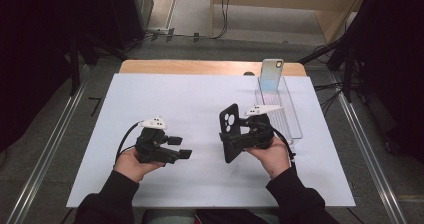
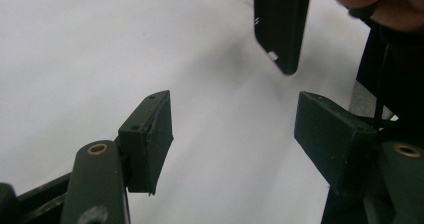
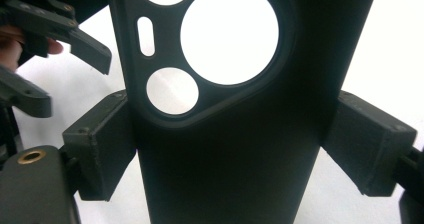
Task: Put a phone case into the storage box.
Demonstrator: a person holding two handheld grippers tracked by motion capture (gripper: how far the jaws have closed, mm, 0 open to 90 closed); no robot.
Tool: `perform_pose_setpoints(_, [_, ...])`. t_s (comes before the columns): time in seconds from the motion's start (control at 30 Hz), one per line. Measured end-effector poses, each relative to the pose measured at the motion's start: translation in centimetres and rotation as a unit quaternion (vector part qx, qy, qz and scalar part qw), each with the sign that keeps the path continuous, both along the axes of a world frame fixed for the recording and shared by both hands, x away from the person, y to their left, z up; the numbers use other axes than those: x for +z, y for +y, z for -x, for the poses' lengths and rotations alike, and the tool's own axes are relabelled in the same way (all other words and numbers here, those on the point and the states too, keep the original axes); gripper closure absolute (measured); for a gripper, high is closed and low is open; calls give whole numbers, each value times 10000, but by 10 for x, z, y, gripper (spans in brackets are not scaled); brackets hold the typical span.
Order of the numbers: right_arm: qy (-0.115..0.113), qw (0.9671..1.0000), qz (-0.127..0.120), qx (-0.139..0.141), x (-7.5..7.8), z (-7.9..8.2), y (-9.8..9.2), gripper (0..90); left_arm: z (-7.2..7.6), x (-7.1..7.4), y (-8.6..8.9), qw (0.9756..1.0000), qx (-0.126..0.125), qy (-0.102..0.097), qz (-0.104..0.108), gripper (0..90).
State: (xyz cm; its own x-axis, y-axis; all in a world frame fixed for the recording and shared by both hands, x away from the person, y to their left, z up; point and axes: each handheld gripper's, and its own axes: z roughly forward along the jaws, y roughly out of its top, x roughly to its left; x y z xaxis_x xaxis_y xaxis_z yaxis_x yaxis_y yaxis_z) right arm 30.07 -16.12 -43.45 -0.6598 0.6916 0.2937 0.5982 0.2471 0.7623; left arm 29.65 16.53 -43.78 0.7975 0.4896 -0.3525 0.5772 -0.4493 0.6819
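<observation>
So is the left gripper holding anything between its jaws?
No, the left gripper is open, with just the white table between its pads.

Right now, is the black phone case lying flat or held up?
Held up: the right gripper's fingers clamp the black phone case upright.

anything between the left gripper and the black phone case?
Nothing: in the high view, only bare white table separates the open left gripper from the black phone case clamped in the right gripper.
</observation>
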Motion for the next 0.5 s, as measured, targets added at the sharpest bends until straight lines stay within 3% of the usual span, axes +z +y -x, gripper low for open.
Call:
perform_pose_setpoints(0.23, [45, 10000, -17, 43, 4, -2, -6, 116, 5, -7, 11, 10000, -8, 39, 30, 299])
perform_pose_setpoints(0.5, [15, 9999, -73, -134, 11, -5, -20, 116, 12, -11, 17, 9999, 76, 133, -49, 297])
